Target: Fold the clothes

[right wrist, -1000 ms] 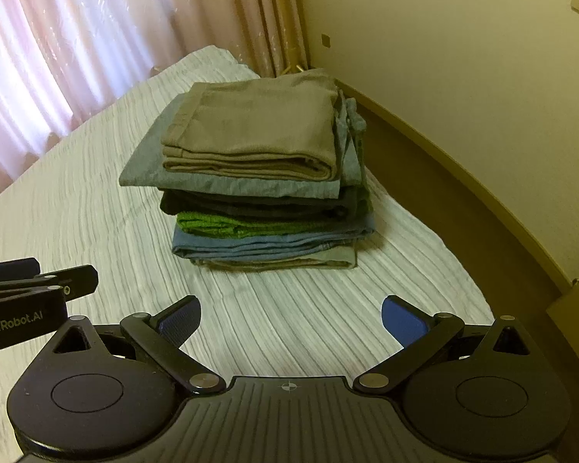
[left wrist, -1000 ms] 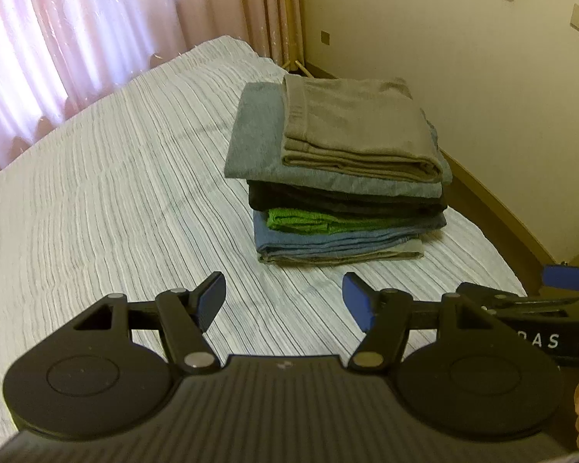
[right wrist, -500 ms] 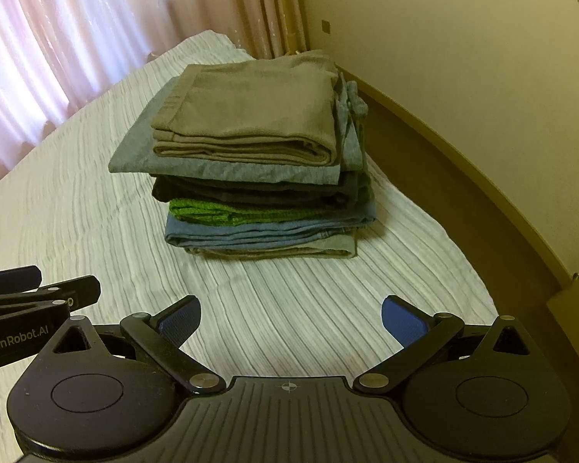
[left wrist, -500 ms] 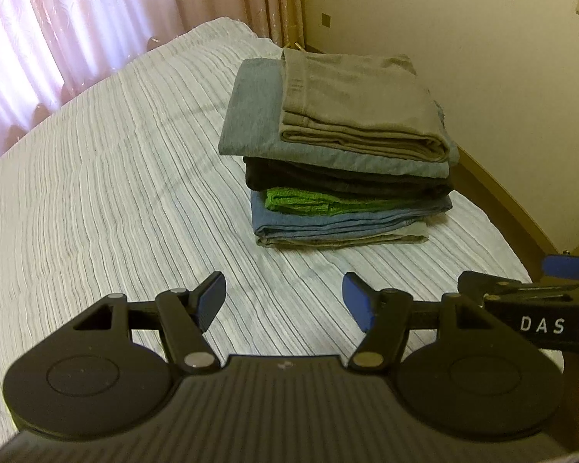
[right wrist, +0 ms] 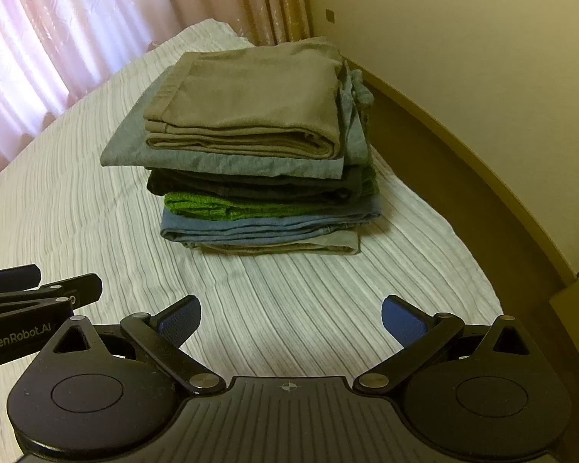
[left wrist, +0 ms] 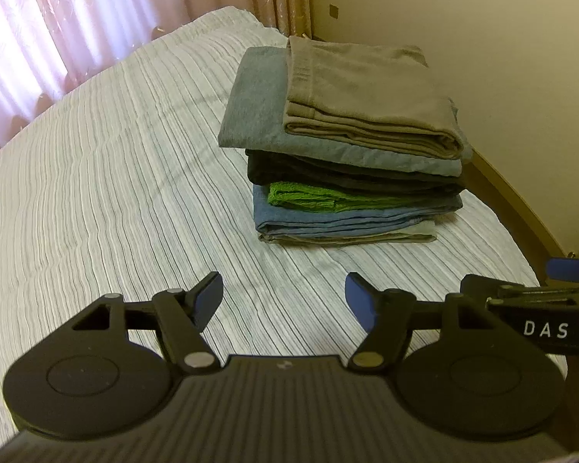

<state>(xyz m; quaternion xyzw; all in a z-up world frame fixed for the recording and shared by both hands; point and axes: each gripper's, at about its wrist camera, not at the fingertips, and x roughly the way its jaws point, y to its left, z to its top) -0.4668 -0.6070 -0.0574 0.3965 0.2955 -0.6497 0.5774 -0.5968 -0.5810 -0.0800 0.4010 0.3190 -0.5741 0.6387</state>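
From your left gripper (left wrist: 283, 301), the two blue-padded fingers stand apart with nothing between them, hovering over the striped bedspread (left wrist: 96, 193). The stack of folded clothes (left wrist: 347, 146) sits straight ahead and a little to the right of the tool, well apart from its fingertips, resting on the bedspread. A tan piece (left wrist: 370, 96) lies on top, with a grey-blue one under it, then a dark one, a green one (left wrist: 308, 196) and a blue one near the bottom. Your other gripper pokes in at the right edge, just beside this tool. Pink curtains (left wrist: 77, 19) hang beyond the bed, far ahead to the left.

From your right gripper (right wrist: 289, 318), the fingers are spread wide and hold nothing. The same stack (right wrist: 251, 162) stands directly ahead of the tool, apart from it, near the bed's right-hand edge beside the cream wall (right wrist: 463, 38). The left gripper shows at the left edge, close alongside
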